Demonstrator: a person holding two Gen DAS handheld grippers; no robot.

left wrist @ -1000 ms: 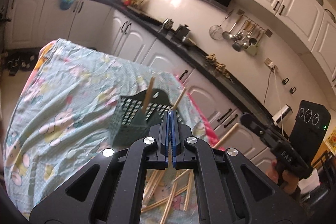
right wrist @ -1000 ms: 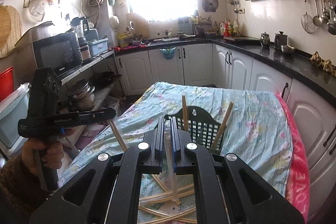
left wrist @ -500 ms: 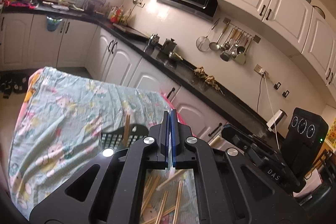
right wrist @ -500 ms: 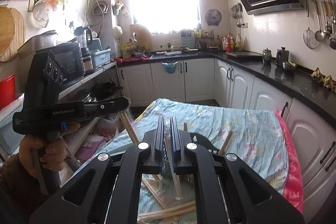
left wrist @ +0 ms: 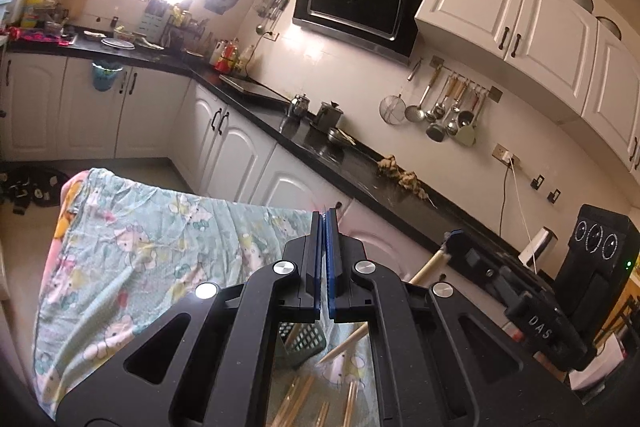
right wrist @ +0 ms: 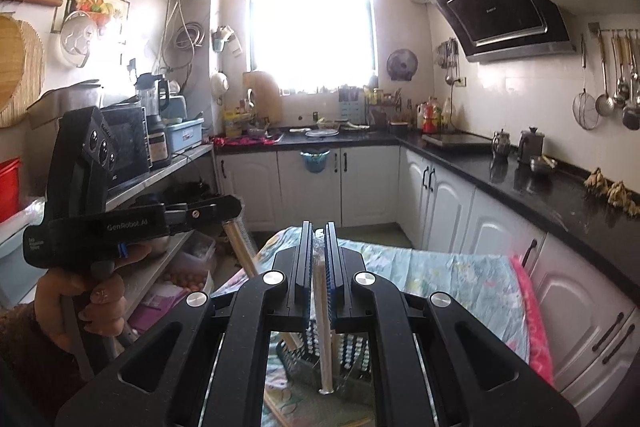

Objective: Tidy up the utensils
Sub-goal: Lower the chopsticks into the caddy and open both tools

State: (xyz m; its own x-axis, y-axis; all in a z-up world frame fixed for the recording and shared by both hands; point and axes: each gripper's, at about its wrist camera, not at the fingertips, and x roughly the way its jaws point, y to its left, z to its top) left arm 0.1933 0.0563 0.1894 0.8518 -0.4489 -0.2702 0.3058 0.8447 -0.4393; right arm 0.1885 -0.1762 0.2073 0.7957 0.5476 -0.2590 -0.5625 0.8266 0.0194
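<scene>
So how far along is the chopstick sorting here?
Partly done: the dark green basket already holds a chopstick or two. In hand: the right gripper and left gripper each pinch one chopstick. Left: several loose chopsticks on the cloth-covered table.

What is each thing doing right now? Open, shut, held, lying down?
Left gripper: shut on a chopstick.
Right gripper: shut on a second chopstick.
Basket: standing upright on the cloth.
Loose chopsticks: lying flat on the cloth.
Cupboard doors: shut.
</scene>
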